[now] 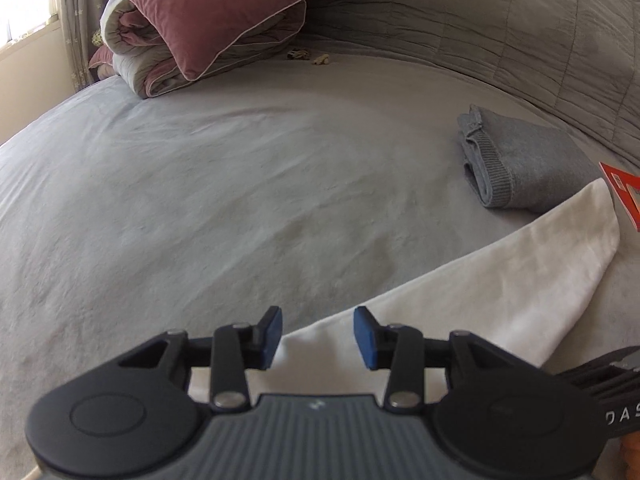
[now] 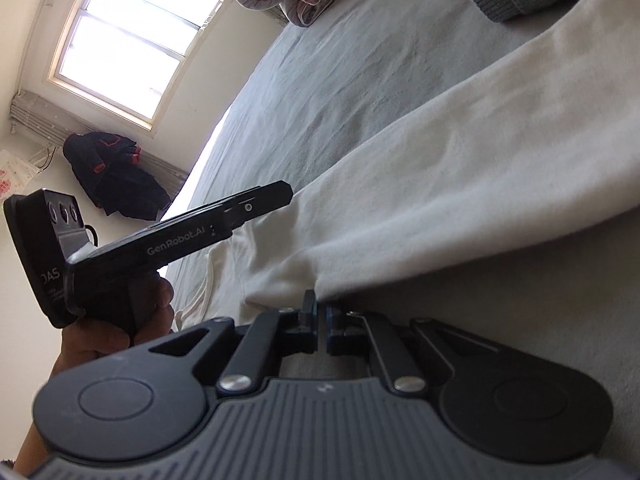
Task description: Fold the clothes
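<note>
My right gripper [image 2: 318, 312] pinches edge of white garment [image 2: 460, 184] spread on bed [image 1: 200, 200]; left gripper [image 1: 318, 336] parted, empty, over it. Risk: thin pinch slips, fold collapses.

There are two grippers [image 1: 318, 338], one white cloth [image 1: 480, 284], one folded grey garment [image 1: 524, 160] ahead, one pink pillow [image 1: 224, 4], one window [image 2: 132, 40].
</note>
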Motion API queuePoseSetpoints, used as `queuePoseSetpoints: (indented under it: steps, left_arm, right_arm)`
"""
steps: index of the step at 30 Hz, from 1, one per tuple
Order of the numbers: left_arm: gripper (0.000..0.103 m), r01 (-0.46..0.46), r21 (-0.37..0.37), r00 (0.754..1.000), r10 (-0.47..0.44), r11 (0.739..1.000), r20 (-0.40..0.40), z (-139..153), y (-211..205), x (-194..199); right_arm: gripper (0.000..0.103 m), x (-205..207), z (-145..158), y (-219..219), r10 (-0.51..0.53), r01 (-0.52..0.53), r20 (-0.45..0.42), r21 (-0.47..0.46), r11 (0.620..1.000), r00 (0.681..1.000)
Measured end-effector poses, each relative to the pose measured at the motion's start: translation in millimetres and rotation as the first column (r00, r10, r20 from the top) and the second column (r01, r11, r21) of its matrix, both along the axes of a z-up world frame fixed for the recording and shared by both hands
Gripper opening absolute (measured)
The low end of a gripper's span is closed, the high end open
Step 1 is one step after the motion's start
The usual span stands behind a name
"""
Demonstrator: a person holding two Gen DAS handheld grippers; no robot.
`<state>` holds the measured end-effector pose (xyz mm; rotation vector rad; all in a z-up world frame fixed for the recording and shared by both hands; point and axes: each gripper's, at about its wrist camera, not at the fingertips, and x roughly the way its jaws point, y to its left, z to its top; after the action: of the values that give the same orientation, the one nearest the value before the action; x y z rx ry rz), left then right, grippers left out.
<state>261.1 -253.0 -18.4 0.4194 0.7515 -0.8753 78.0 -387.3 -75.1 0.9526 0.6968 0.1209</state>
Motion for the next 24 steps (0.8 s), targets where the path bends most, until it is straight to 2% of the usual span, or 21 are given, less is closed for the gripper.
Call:
queuePoseSetpoints:
  steps: [3,4,7,8,11,16,17,21,24]
  left_arm:
    - [0.038,0.026,0.047,0.999,-0.027,0.999,0.027,-7.4,-10.9,-7.9]
    - [0.032,0.024,0.053,0.999,-0.026,0.998,0.04,-9.0,-12.9,-9.7]
    - [0.005,0.002,0.046,0.999,-0.004,0.999,0.047,-9.2,-16.3,-11.7]
    - [0.002,-0.01,0.043,0.999,0.008,0.999,0.052,-9.1,-17.2,-12.5]
    - [0.001,-0.024,0.034,0.996,0.021,0.999,0.092,-9.7,-18.5,-18.2]
    - [0.001,-0.089,-0.048,0.982,0.096,0.995,0.164,-13.2,-15.2,-23.7]
    - [0.001,-0.108,-0.051,0.979,0.115,0.993,0.166,-19.8,-17.2,-22.4]
    - [0.001,-0.11,-0.017,0.956,0.111,0.994,0.271,-34.7,-28.0,-34.8]
    - [0.004,-0.137,-0.042,0.962,0.143,0.99,0.234,-26.2,-23.6,-33.0]
  right_arm:
    - [0.002,0.5,-0.2,0.4,-0.001,0.001,-0.001,0.001,1.0,1.0]
    - [0.002,0.8,-0.3,0.5,-0.001,0.001,-0.001,0.002,1.0,1.0]
    - [0.002,1.4,-0.3,1.8,-0.003,0.003,-0.001,-0.001,1.0,1.0]
    - [0.003,1.9,-0.2,2.4,-0.005,0.005,-0.002,-0.002,1.0,1.0]
    - [0.003,4.0,1.1,3.6,-0.015,0.015,-0.01,-0.002,1.0,1.0]
    - [0.003,3.7,3.8,8.5,-0.038,0.038,-0.029,-0.017,0.999,0.999]
    - [0.003,3.9,3.7,9.4,-0.04,0.039,-0.033,-0.025,0.999,0.999]
    - [0.002,5.6,1.1,8.9,-0.041,0.04,-0.045,-0.022,0.999,0.998]
    - [0.005,1.7,1.9,5.3,-0.047,0.047,-0.041,0.007,0.999,0.998]
